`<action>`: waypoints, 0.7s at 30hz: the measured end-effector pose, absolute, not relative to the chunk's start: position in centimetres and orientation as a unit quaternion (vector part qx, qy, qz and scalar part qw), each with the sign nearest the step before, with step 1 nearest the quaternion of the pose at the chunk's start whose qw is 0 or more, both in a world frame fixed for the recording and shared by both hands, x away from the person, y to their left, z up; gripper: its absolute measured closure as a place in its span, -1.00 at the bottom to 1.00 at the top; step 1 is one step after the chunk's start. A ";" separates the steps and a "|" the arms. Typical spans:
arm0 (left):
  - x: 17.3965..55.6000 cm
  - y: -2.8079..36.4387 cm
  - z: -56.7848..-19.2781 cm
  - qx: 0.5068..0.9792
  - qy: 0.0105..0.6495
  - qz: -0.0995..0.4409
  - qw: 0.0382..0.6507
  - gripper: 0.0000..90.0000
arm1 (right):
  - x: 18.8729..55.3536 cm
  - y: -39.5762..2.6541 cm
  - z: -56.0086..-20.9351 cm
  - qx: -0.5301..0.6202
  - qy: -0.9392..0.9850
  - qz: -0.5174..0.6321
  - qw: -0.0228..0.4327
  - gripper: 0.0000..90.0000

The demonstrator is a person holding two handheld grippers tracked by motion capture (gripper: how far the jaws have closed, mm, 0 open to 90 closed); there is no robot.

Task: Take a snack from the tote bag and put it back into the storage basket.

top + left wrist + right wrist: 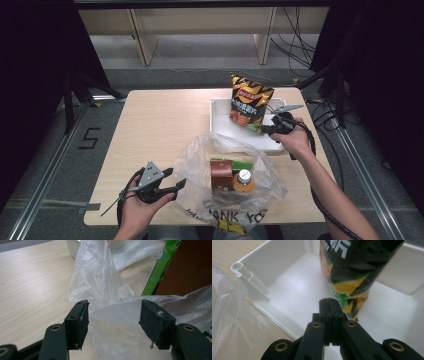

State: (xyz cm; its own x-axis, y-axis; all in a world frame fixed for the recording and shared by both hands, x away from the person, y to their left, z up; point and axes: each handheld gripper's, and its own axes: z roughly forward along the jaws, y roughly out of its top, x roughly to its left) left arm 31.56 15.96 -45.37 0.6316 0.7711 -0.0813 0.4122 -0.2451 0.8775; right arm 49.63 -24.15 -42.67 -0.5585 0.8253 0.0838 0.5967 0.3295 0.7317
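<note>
"5" on floor [89, 138], "THANK YO" (partly hidden) on plastic bag [235, 217]

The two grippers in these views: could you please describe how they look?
The left gripper and right gripper are black, each with two jaws, brass-coloured pivot rivets and a grey three-cornered plate on top. The left's pads are dark and rectangular. A black cable trails from each. The forearms are bare of sleeves.

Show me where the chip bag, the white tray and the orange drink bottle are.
chip bag [248, 102], high view, middle of its printed front.
white tray [220, 122], high view, bare floor at its left side.
orange drink bottle [243, 181], high view, shoulder below its white cap, inside the plastic bag.
</note>
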 end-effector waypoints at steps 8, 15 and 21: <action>31.4 16.0 -45.3 0.766 0.388 0.188 0.477 -0.12 | 50.9 -23.3 -44.2 0.438 0.821 0.342 0.132 1.00; 31.4 16.2 -45.2 0.765 0.386 0.188 0.480 -0.12 | 52.1 -22.6 -45.2 0.447 0.830 0.308 0.129 1.00; 31.4 16.2 -45.2 0.767 0.381 0.189 0.480 -0.12 | 53.0 -22.5 -45.9 0.445 0.835 0.298 0.124 1.00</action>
State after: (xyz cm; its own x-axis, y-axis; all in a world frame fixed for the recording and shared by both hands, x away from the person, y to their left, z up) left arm 31.42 16.23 -45.18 0.6386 0.7659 -0.0745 0.4024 -0.2498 0.8808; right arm 53.05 -22.46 -45.86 -0.5726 0.8178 0.0578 0.6699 0.4260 0.6080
